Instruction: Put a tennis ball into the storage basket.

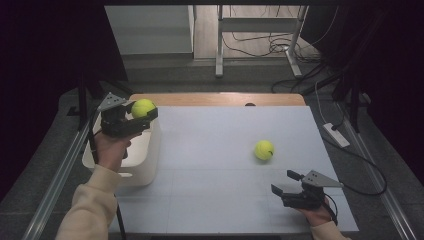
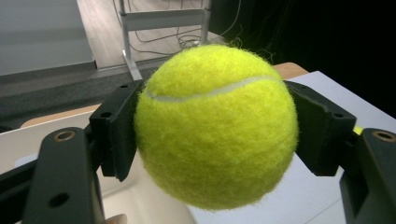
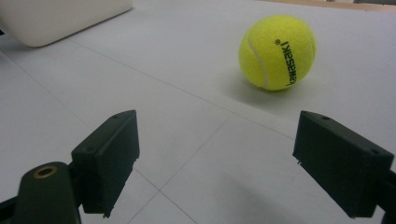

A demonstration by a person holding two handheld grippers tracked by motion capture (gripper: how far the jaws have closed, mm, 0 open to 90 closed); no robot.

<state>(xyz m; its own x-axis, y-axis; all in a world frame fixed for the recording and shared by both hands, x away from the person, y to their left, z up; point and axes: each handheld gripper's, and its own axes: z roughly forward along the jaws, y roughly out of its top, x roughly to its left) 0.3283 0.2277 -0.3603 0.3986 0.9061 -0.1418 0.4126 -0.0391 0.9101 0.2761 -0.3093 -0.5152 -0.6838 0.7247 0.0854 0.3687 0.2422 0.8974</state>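
Left gripper [image 1: 134, 116] clamped on ball [image 1: 143, 107] over bin [image 1: 150, 160] at worktop's left edge (right gripper [image 1: 286, 184] wide, empty). Off-centre release: bounce off rim.

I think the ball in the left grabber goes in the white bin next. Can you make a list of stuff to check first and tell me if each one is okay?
1. Left gripper squeezing its tennis ball on both sides: ok.
2. Held ball above the white bin: ok; in the high view it hangs over the bin's far edge, so a small shift toward the middle looks safer.
3. Room inside the bin: cannot tell, the hand covers part of it.
4. Second tennis ball sitting on the table, away from the bin: ok.
5. Right gripper open, holding nothing and out of the way: ok.
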